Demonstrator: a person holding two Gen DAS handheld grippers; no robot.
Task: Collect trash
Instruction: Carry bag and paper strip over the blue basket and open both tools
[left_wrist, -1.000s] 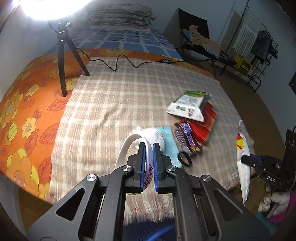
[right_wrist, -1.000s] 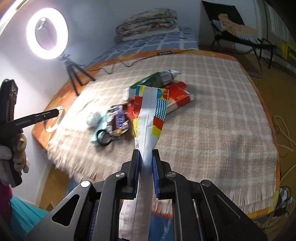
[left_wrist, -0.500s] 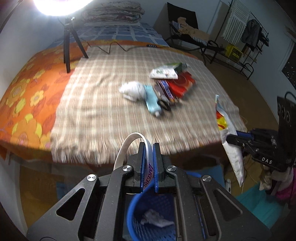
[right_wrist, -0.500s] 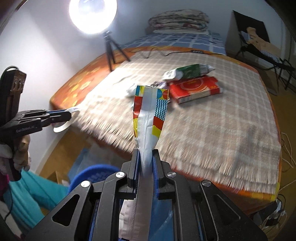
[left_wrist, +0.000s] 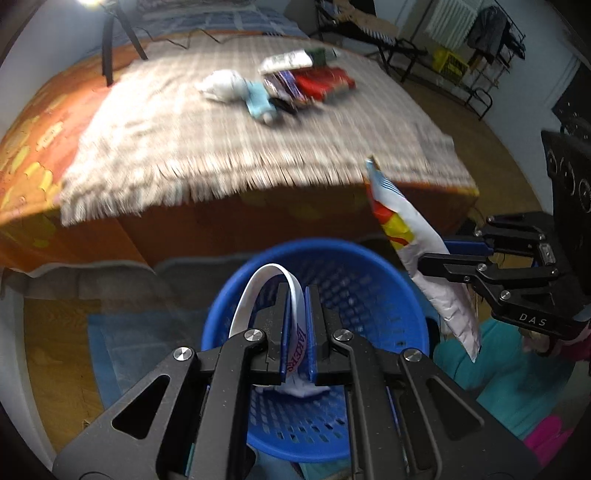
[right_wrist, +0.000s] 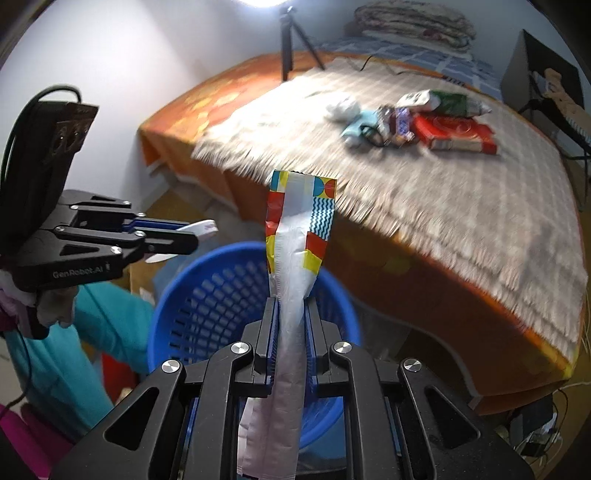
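Behind both grippers stands a bed (left_wrist: 110, 206) covered with a checked blanket (right_wrist: 461, 206). Near the middle of the blanket lie, touching each other, a crumpled white tissue (left_wrist: 221, 83), a light blue wrapper (left_wrist: 258, 101), a dark candy wrapper (right_wrist: 397, 123), a red box (right_wrist: 458, 136) and a green and white packet (right_wrist: 439, 99). On the floor just beside the bed's near edge is a blue basket (left_wrist: 369, 280). Over it, the left gripper (left_wrist: 297, 325) is clenched on a white wristband (left_wrist: 266, 284), and the right gripper (right_wrist: 291, 332) pinches a colourful empty snack bag (right_wrist: 299, 229).
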